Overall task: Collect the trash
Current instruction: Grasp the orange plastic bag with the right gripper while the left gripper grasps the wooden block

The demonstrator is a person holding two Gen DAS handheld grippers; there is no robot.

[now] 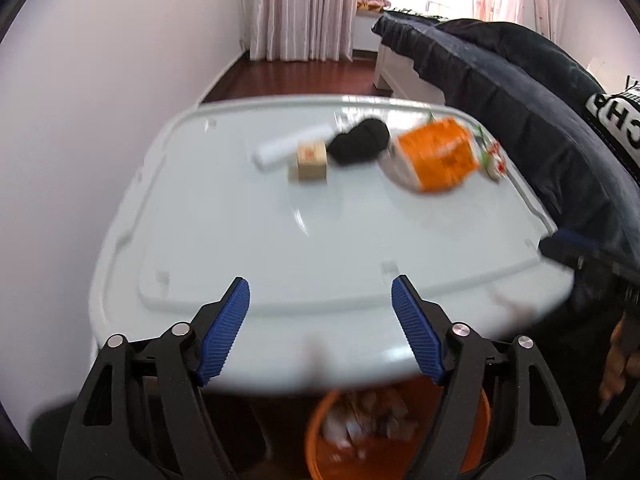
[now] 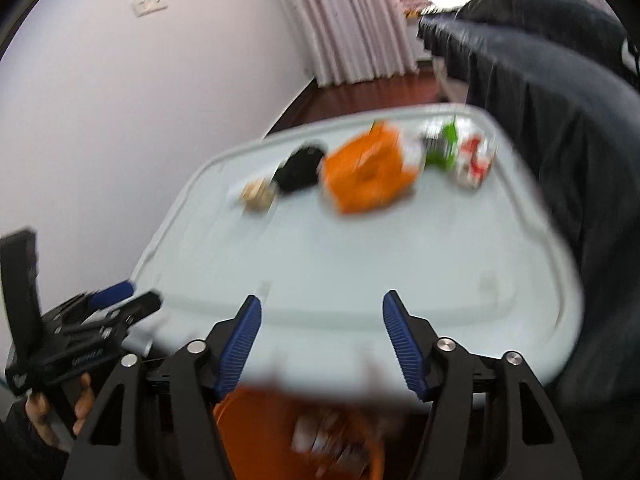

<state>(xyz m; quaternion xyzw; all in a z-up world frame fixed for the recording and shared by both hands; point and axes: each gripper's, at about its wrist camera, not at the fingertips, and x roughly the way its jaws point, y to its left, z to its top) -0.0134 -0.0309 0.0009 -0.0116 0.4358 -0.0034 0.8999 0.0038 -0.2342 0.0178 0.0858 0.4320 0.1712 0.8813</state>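
Note:
On the far side of a pale table (image 1: 240, 248) lie an orange packet (image 1: 438, 158), a black crumpled lump (image 1: 360, 144), a small cardboard box (image 1: 310, 160) and a white roll (image 1: 292, 146). A green and red wrapper (image 2: 460, 152) sits right of the orange packet (image 2: 368, 170). Below the table's near edge stands an orange bin (image 1: 400, 420) holding scraps. My left gripper (image 1: 320, 292) hangs open over the near edge with nothing between its fingers. My right gripper (image 2: 322, 308) is open and empty too, above the orange bin (image 2: 296, 432). Both views are blurred.
A dark quilt on a bed (image 1: 520, 100) runs along the table's right side. A white wall (image 1: 80, 120) is to the left, curtains (image 1: 300, 8) at the back. In the right wrist view a hand holds the other gripper (image 2: 80, 332) at lower left.

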